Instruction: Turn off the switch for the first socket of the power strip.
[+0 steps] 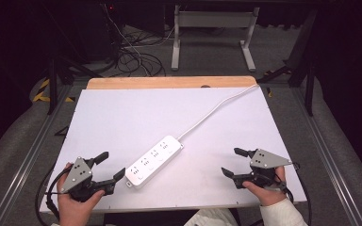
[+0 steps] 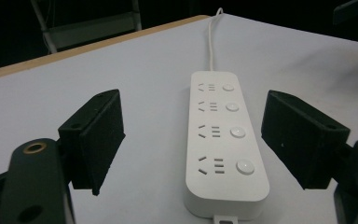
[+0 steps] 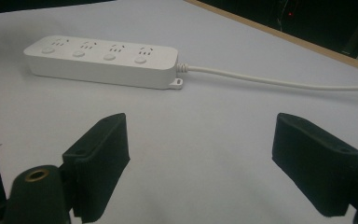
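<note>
Power strip (image 1: 153, 160) lies flat on the worktop (image 1: 122, 113), diagonal, between my two sets of fingers. Its near end sits just ahead of my left fingers (image 2: 95, 140), in line with the gap between them, not touching. From my right fingers (image 3: 100, 158) it's farther off, ahead and to the left, seen side-on.

Left gripper (image 1: 108, 167): fingers wide open, holding nothing. Right gripper (image 1: 233, 162): fingers also apart, nothing between them.

Strip is white glossy plastic, a long rounded-corner bar with four socket groups, each with a round button (image 2: 244, 166) beside it. Small mounting tab at each end. White round cable (image 1: 217, 109) leaves the far end and runs off the far right corner of the worktop. Worktop is a matte white sheet over a wood-edged board (image 1: 169, 83).

My read of the step: approach and grab the strip. Doing it well: left goes straight forward, fingers straddling the strip's short width, and closes on the flat side walls, not the rounded corners, because the gloss will slip. Stay low, stay off the buttons. Right should pin or take the cable end so the cable doesn't drag the strip round.
</note>
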A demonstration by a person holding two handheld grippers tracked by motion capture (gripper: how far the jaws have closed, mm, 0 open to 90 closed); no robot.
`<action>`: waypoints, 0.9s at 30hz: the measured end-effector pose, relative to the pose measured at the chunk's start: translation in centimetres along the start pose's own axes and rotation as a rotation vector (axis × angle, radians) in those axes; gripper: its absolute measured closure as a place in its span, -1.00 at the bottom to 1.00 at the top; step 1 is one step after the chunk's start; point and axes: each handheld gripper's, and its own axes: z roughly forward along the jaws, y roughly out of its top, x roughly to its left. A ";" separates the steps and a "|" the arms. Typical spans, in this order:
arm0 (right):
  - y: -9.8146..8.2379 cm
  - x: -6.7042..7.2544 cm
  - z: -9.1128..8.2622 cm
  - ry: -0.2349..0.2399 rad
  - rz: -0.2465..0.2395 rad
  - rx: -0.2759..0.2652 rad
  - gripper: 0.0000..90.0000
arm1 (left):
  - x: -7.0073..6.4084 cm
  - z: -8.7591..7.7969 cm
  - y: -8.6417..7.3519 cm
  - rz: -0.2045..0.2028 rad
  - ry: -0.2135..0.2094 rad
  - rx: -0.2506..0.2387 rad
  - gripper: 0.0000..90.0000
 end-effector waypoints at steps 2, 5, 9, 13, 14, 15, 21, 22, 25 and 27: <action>0.0 0.0 0.0 0.002 0.007 0.004 -0.57 | -0.1 0.0 0.1 0.004 -0.001 -0.003 -0.52; 0.0 0.1 0.1 0.006 0.005 0.006 -0.56 | -0.2 0.0 0.2 0.013 0.004 0.000 -0.52; 0.0 0.1 0.1 0.010 0.000 0.001 -0.55 | -0.3 -0.1 0.4 0.016 0.004 0.004 -0.50; -0.1 0.1 0.1 0.011 0.002 0.006 -0.54 | -0.5 -0.1 0.7 0.031 0.006 0.017 -0.48; -0.1 0.1 0.2 0.012 0.004 0.008 -0.54 | -0.5 -0.1 0.8 0.035 0.009 0.020 -0.47; -0.1 0.0 0.2 0.013 0.004 0.008 -0.54 | -0.6 -0.1 1.0 0.036 0.009 0.024 -0.46; -0.2 0.1 0.3 0.016 0.001 0.012 -0.53 | -0.7 -0.1 1.5 0.037 -0.003 0.033 -0.42; -0.2 0.1 0.3 0.017 0.002 0.012 -0.53 | -0.8 0.0 1.6 0.029 -0.002 0.040 -0.41; -0.2 0.1 0.4 0.020 0.006 0.017 -0.53 | -0.6 0.0 2.0 0.029 -0.013 0.052 -0.37; -0.2 0.1 0.5 0.021 0.010 0.022 -0.52 | -0.6 0.1 2.3 0.014 -0.031 0.057 -0.37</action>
